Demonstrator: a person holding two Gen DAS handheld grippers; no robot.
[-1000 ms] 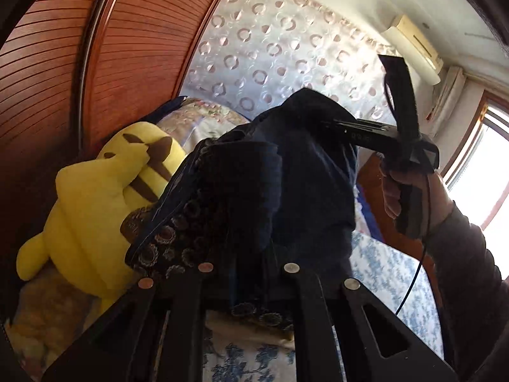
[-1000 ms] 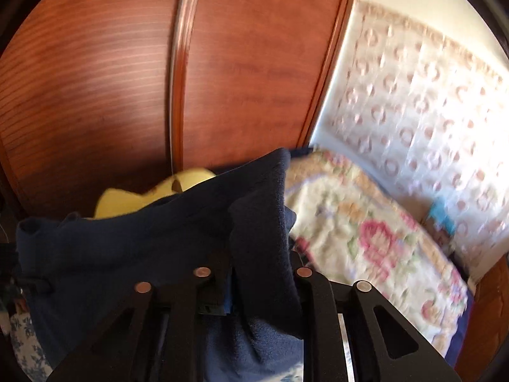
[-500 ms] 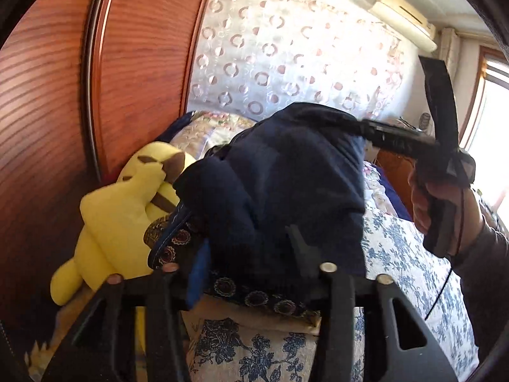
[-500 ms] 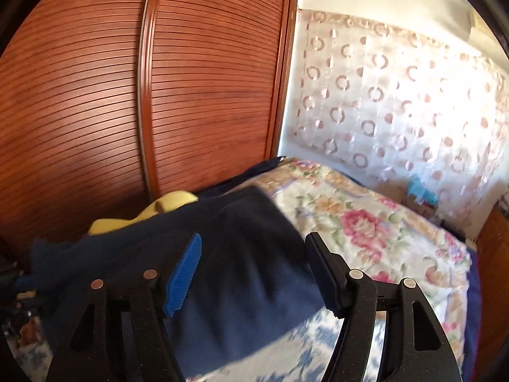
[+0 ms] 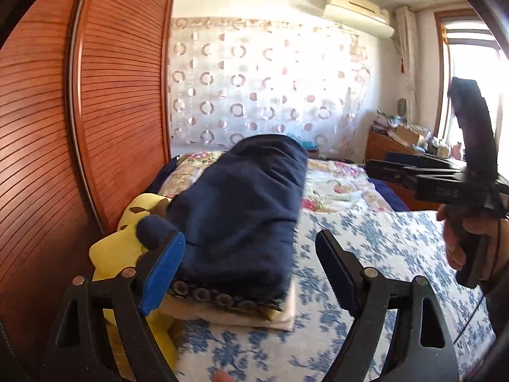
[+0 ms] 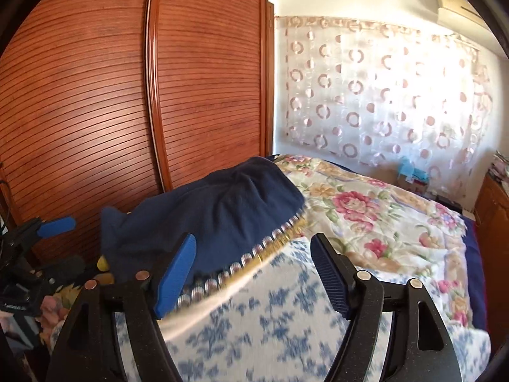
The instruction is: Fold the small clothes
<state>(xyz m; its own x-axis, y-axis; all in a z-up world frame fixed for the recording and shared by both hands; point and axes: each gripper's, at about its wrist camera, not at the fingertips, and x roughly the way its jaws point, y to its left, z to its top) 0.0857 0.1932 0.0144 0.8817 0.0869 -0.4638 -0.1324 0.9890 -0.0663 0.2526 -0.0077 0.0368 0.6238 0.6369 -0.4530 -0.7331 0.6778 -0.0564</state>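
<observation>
Navy garment (image 5: 241, 210), soft and fleecy with rounded folds, lies folded on top of a small stack on the bed (image 5: 366, 254). Under it sits a layer edged with a band of pale circles on dark trim (image 5: 216, 297), and below that a cream folded cloth (image 5: 241, 316). One loose navy corner pokes up just beside the left gripper's blue pad.

Left gripper (image 5: 251, 277) has just been opening and now stands wide, its jaws apart at either side of the stack's near end, the pads not pressing on the cloth. Right gripper (image 6: 253, 275) has also just been opening; its jaws gape wide with only the bedsheet and the trim's edge seen between them, gripping nothing. In the left wrist view a hand (image 5: 467, 242) holds the right gripper's black handle off to the right.

A yellow plush toy (image 5: 127, 242) is wedged between the stack and the wardrobe (image 5: 95, 127), whose reddish wooden doors are ribbed with fine horizontal slats. The sheet is white with blue flowers; farther back lies a quilt (image 6: 375, 216) with pink roses. A sheer curtain (image 5: 270, 89) with ring shapes hangs behind.
</observation>
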